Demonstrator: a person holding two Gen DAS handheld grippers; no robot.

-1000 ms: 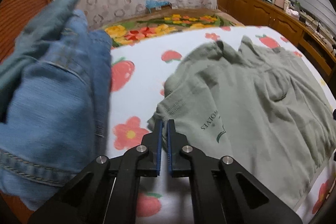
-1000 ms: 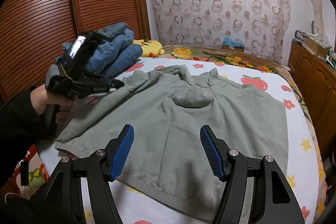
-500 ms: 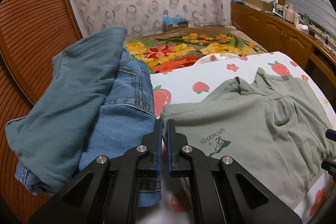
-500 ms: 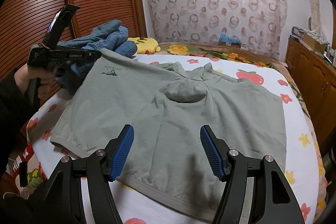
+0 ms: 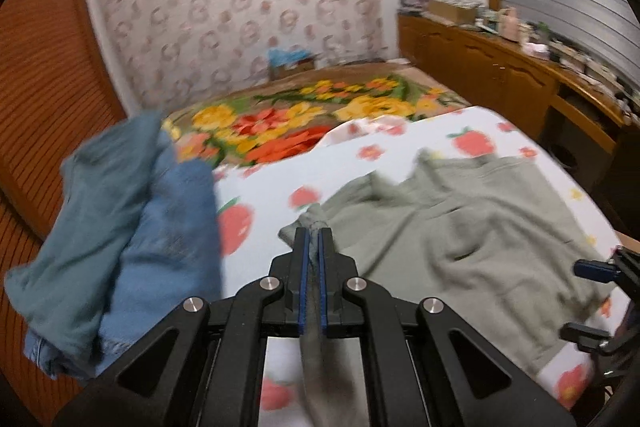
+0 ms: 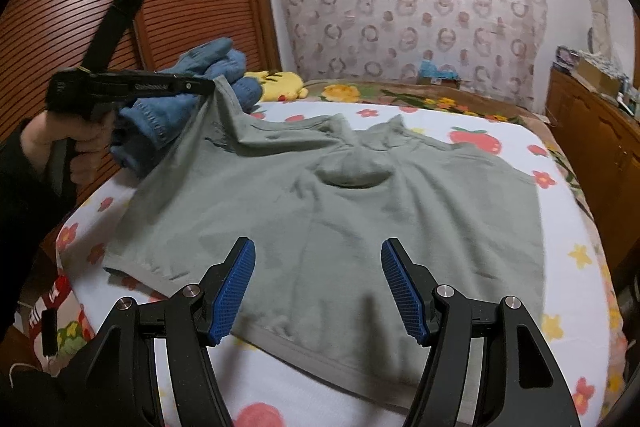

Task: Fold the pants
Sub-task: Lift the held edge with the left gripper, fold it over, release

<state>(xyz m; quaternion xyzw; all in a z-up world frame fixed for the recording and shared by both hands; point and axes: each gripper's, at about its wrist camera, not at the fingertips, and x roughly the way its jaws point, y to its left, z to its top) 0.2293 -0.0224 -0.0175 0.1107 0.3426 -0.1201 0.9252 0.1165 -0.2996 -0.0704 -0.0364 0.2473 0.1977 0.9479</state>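
My left tongs are clamped on one corner of the grey-green pants, and that corner hangs lifted above the bed while the rest of the garment lies spread flat ahead of my right tongs. The right tongs stand apart and hold nothing; they hover over the near hem, with cloth under the gap between them.

The risk I see is in the thin pinch. Only a narrow bunch of fabric sits between the left pads, so a quick pull across could let it slide out and drop the corner in a heap. The near hem is not pinned either, so I judge the whole piece could drag toward my left tongs rather than fold over. The pile of blue jeans lies just beside my left tongs, close enough for the raised cloth to snag on it or to tip it.

Compared with a second ago, the corner was down on the bed beside the left tongs; now it is raised and drawn taut, with the printed logo turned out of sight. My right tongs have kept their place and their spread.
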